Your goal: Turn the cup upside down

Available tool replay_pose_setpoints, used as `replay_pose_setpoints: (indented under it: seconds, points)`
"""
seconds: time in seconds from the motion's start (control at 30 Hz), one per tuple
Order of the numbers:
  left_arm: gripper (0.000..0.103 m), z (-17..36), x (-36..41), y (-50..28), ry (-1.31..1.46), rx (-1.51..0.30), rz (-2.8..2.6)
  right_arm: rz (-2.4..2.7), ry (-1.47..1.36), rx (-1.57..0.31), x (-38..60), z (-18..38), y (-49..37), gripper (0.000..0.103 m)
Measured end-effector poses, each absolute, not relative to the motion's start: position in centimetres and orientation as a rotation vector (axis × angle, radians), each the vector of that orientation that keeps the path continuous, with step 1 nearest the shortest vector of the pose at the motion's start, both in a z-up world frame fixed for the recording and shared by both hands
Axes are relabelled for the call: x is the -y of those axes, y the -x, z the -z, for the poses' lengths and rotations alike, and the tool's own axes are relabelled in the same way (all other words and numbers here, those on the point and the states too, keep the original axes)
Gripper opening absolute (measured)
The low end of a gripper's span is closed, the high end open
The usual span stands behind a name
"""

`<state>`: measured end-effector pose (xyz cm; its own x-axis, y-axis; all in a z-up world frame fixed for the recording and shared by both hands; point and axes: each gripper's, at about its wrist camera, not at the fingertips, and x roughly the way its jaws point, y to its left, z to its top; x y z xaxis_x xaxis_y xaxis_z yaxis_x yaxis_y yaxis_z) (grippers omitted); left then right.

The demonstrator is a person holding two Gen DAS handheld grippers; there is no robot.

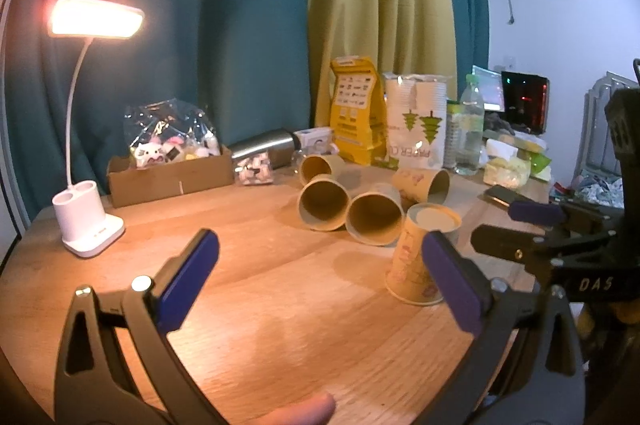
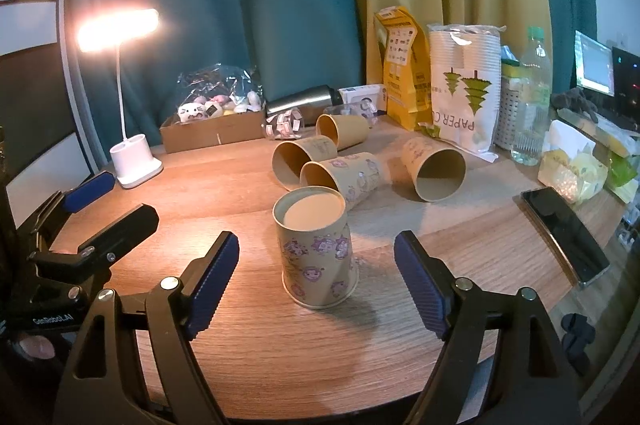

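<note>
A patterned paper cup (image 2: 316, 249) stands upside down on the wooden table (image 2: 248, 353), base up; it also shows in the left wrist view (image 1: 416, 257). My right gripper (image 2: 316, 281) is open, its blue pads on either side of the cup and a little nearer than it, not touching. Several more paper cups (image 2: 340, 173) lie on their sides behind it, also in the left wrist view (image 1: 352, 205). My left gripper (image 1: 320, 285) is open and empty over the table, left of the upside-down cup. The right gripper (image 1: 520, 225) shows at the right edge of the left wrist view.
A lit white desk lamp (image 1: 88, 217) stands at the left. A cardboard box of toys (image 1: 168, 169), a steel flask (image 2: 304, 99), a yellow bag (image 2: 400, 69), a pack of paper cups (image 2: 464, 81) and a water bottle (image 2: 532, 93) line the back. A phone (image 2: 564, 233) lies at the right.
</note>
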<state>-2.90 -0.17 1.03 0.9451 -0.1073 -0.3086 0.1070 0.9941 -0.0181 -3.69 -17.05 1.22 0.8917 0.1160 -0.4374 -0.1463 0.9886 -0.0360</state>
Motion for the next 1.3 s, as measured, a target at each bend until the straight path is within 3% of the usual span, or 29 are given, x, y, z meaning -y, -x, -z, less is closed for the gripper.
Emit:
replay_pose_setpoints:
  seconds: [1.3]
  points:
    - [0.102,-0.79,-0.4,2.3,0.007,-0.338,0.059,-0.143,0.057,-0.461,17.1,-0.74,3.44,0.083]
